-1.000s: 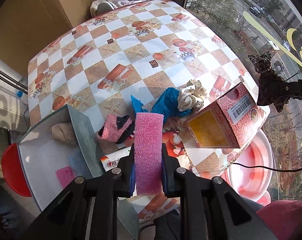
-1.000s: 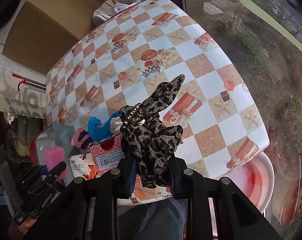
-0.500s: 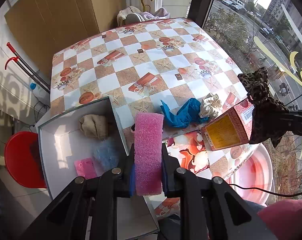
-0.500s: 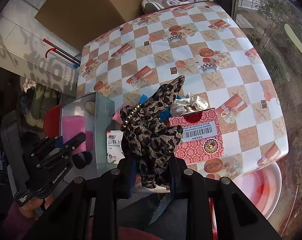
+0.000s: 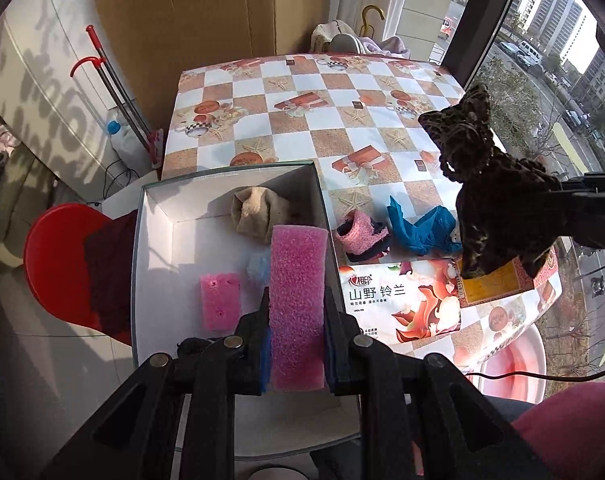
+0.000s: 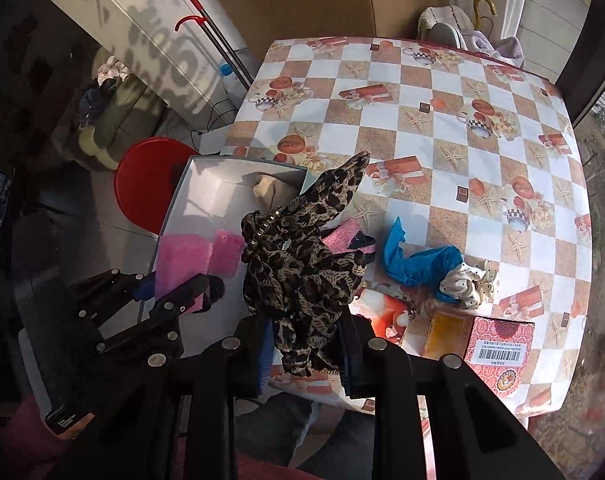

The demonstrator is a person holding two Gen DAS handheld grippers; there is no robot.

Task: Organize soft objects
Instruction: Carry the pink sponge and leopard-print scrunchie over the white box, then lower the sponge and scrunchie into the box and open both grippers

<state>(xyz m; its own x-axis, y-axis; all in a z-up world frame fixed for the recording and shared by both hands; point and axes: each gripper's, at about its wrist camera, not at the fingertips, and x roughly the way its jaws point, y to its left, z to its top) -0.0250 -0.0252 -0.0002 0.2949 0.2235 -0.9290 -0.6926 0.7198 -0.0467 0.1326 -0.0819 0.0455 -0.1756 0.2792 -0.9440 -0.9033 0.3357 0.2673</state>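
Both my jaws are clamped: left gripper (image 5: 297, 344) squeezes a light, springy pink sponge (image 5: 298, 304) over the white box (image 5: 154, 240) at six o'clock, right gripper (image 6: 304, 352) pinches a floppy leopard scrunchie (image 6: 302, 272) by its gathered middle.

Pink sponge (image 5: 298, 304) upright — leopard scrunchie (image 6: 302, 276) bunched
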